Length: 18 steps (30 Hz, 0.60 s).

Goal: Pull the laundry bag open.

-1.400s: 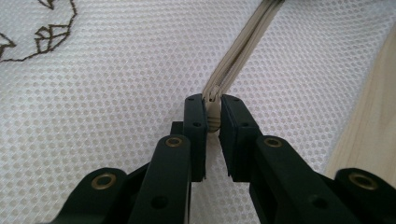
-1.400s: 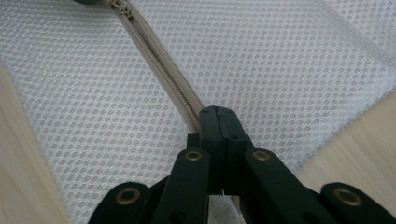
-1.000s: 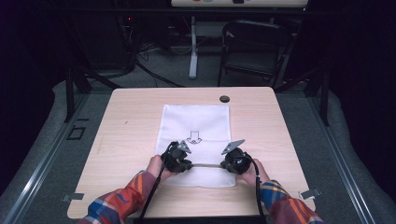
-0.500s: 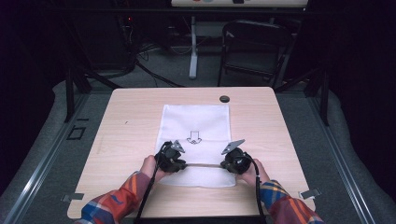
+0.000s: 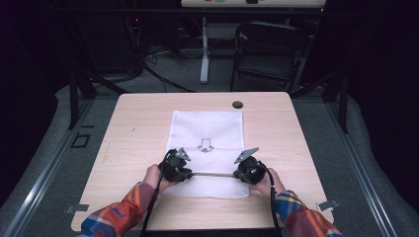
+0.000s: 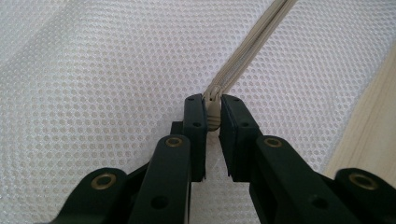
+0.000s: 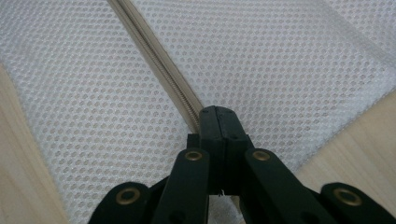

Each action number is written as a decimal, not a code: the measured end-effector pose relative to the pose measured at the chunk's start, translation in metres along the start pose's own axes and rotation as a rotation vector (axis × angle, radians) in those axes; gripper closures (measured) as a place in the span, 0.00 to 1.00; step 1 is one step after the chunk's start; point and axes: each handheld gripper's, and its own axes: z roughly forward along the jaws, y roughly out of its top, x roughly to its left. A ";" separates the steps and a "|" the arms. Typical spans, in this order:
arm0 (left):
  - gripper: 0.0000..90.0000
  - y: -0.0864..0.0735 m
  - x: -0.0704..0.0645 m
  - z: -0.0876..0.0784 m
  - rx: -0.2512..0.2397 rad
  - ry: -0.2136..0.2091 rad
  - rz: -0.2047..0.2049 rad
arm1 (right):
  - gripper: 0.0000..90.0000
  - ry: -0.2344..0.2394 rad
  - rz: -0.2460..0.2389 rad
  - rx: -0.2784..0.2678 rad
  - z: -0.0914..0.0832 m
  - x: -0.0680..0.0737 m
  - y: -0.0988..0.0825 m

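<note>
left tool (image 6: 213,116) grips zipper (image 6: 243,56) | right tool (image 7: 219,122) pinches zipper

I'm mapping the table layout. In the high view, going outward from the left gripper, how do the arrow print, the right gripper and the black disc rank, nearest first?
From the left gripper:
1. Arrow print on the white mesh bag, just ahead and to the right.
2. Right gripper, across the bag's zipper, level with the left one.
3. Black disc, at the table's far edge.
</note>
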 end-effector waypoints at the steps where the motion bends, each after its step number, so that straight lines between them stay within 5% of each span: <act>1: 0.90 -0.001 0.001 -0.001 -0.001 0.000 0.000 | 1.00 0.000 0.000 -0.001 0.000 0.000 0.000; 18: 0.90 -0.014 0.011 -0.013 -0.001 0.031 -0.035 | 1.00 0.000 -0.003 -0.004 0.000 0.000 0.000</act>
